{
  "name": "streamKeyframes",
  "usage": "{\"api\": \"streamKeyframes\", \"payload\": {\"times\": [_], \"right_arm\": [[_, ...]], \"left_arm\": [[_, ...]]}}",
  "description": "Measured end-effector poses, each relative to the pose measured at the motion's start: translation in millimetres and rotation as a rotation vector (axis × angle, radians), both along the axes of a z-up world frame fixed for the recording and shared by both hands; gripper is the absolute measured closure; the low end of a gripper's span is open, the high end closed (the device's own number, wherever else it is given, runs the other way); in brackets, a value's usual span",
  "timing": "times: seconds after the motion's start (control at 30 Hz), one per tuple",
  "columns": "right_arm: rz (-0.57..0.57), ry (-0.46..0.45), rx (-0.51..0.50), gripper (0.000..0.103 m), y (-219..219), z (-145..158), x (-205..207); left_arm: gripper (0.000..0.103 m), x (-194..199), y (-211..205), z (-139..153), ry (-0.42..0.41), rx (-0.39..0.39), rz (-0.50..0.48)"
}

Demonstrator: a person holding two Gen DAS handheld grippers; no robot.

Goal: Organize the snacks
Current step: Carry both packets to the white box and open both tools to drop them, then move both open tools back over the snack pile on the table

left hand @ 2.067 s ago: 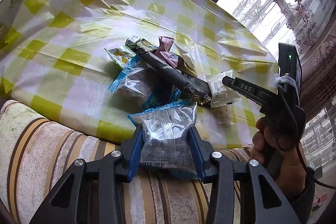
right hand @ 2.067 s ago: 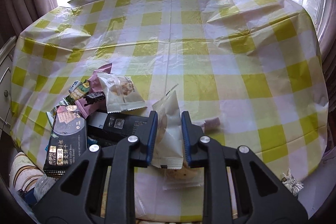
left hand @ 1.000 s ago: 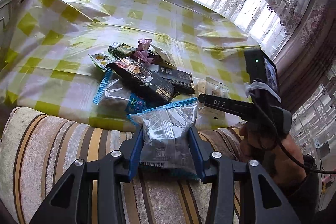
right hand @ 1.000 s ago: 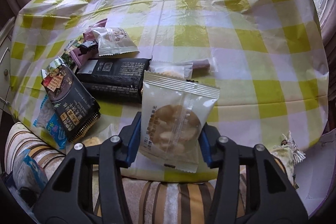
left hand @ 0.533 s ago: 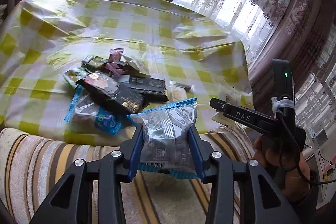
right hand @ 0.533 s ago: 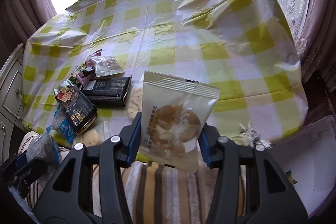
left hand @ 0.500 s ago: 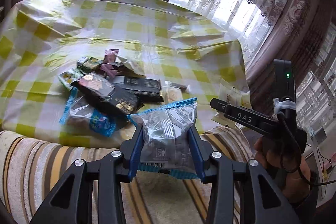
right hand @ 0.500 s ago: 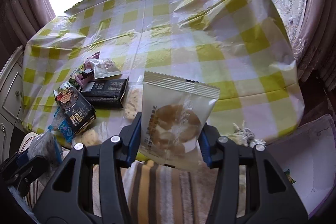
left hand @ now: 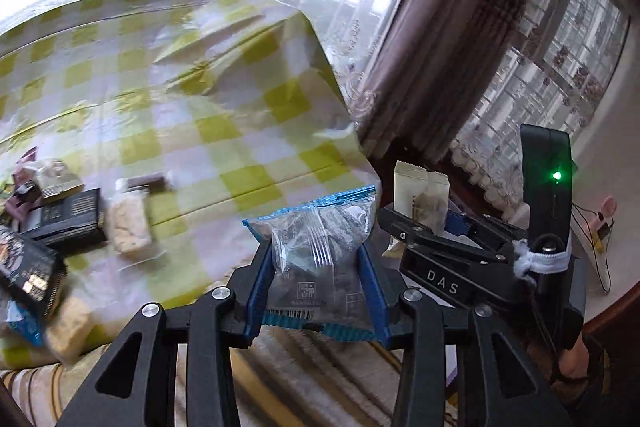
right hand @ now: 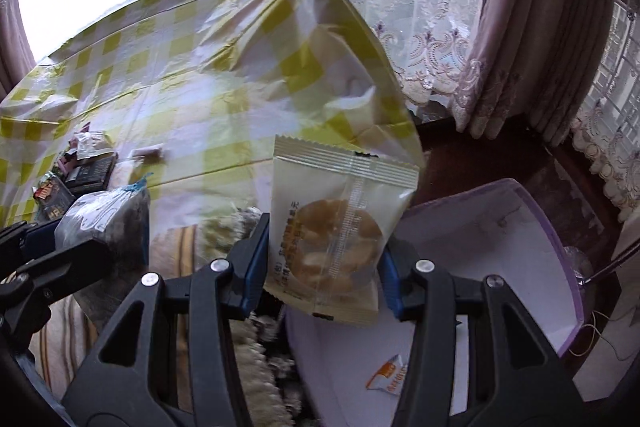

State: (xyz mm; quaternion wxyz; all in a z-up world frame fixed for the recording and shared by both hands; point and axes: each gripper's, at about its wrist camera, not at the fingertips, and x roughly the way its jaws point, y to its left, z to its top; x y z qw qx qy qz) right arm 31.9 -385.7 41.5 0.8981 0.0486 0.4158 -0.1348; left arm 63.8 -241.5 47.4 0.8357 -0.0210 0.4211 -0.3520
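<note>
Right wrist view is showing my right gripper (right hand: 322, 263) clamping a cream cookie packet (right hand: 340, 223) across its lower half, the crimped top edge standing free above the pads — light, crackly film around what I am judging to be a brittle biscuit, so I am squeezing the sides rather than the middle. Just below and beyond it a white bin with a purple rim (right hand: 532, 203) is sitting open. From the left wrist view, my left gripper (left hand: 316, 283) is pinching a clear blue-edged snack bag (left hand: 320, 239) by its flanks; it is looking soft, puffy and slippery, likely to slide if I loosen. Farther off, the remaining snacks (left hand: 68, 223) are lying in a pile on the yellow checked tablecloth (left hand: 208, 99).
</note>
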Motion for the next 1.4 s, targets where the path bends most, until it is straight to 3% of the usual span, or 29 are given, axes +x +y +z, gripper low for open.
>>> {"api": "streamKeyframes", "payload": {"times": [0.2, 0.47, 0.7, 0.83, 1.03, 1.4], "right_arm": [[-0.106, 0.045, -0.031, 0.051, -43.4, -17.0, -21.1], [-0.173, 0.097, -0.046, 0.05, -71.3, -36.3, -35.3], [-0.18, 0.106, -0.061, 0.049, -72.0, -42.1, -36.5], [-0.179, 0.101, -0.084, 0.038, -69.2, -39.9, -36.9], [-0.171, 0.085, -0.112, 0.037, -63.7, -31.2, -37.1], [-0.124, 0.062, -0.134, 0.036, -41.8, -18.5, -30.1]], "left_arm": [[0.06, 0.4, -64.8, -17.3, 0.054, 0.034, -0.126], [0.06, 3.0, -106.9, -50.1, 0.137, 0.122, -0.167], [0.056, 10.6, -106.3, -57.1, 0.174, 0.119, -0.148], [0.05, 9.0, -104.9, -55.0, 0.161, 0.117, -0.146], [0.05, 9.7, -94.1, -48.5, 0.142, 0.102, -0.121], [0.049, 12.9, -34.5, -30.2, 0.081, 0.069, 0.015]]}}
